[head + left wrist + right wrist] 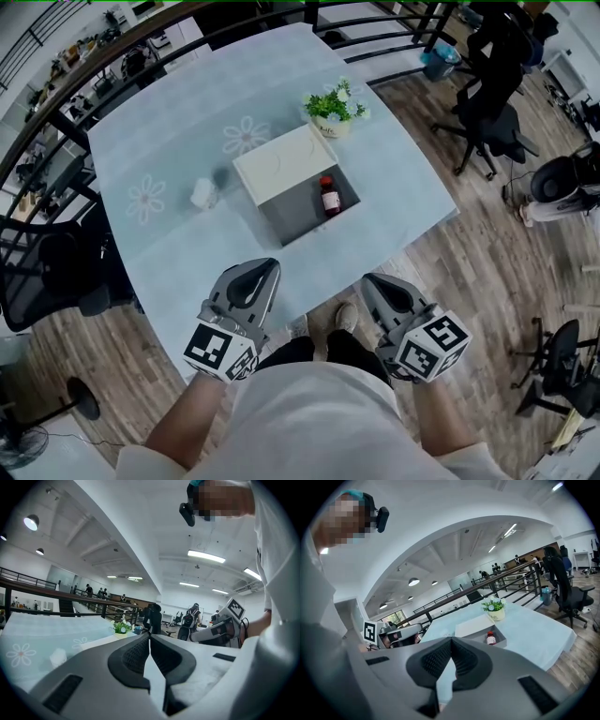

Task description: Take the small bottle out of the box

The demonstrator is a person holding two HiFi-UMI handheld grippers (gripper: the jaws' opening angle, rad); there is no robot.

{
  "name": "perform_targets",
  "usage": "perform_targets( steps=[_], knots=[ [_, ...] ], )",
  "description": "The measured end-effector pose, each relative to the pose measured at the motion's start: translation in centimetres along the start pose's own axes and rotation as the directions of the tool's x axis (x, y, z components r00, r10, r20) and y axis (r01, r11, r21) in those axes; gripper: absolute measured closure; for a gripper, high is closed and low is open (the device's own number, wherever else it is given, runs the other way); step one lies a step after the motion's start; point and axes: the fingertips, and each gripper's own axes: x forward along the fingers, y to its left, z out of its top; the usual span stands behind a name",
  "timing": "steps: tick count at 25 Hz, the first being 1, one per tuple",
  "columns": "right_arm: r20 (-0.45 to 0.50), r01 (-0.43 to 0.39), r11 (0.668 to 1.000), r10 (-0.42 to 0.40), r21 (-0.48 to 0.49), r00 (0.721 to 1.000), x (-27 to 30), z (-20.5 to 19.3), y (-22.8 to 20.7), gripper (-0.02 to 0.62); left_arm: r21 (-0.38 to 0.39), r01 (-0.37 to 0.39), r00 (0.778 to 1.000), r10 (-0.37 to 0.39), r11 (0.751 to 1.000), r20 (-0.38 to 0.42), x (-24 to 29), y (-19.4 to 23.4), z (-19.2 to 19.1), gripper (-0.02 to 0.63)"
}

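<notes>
Small bottle (pixel 329 198) in box (pixel 295 221), well apart from both grippers' fingers (pixel 246 281)

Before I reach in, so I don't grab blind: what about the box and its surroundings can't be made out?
- Box, half under the white lid: head view, the lid covers it.
- Small bottle: label too small in head view; its base sits behind the box wall in the right gripper view.
- White object left of the box: too small to identify.

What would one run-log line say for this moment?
stage: not started | left gripper: shut, empty | right gripper: shut, empty | bottle: in box, untouched
</notes>
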Motion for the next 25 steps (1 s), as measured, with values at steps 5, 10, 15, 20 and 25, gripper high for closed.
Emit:
perform_targets(
  steps=[5,10,15,20,25],
  knots=[
    [-0.009,-0.030,0.999,0.030,-0.013,1.000,0.9,0.9,-0.9,0.580,-0.001,-0.020,1.000,0.020,1.000,-0.012,1.3,0.5,-0.2,0.584],
    [-0.027,-0.080,0.996,0.079,-0.037,0.997,2.1,2.0,-2.6,0.580,0.002,-0.052,0.998,0.052,0.999,-0.028,3.4,0.9,-0.4,0.584],
    [-0.046,-0.127,0.991,0.125,-0.030,0.991,3.2,3.4,-5.4,0.580,0.001,-0.099,0.994,0.099,0.995,-0.050,6.5,1.4,-0.6,0.584],
    [-0.072,-0.174,0.984,0.172,-0.032,0.983,4.1,4.5,-8.5,0.580,0.011,-0.158,0.984,0.158,0.987,-0.078,9.6,1.6,-0.8,0.584],
    [-0.087,-0.212,0.977,0.209,-0.035,0.974,4.7,6.1,-10.7,0.580,0.011,-0.202,0.974,0.202,0.979,-0.098,11.8,1.6,-0.6,0.584]
  ],
)
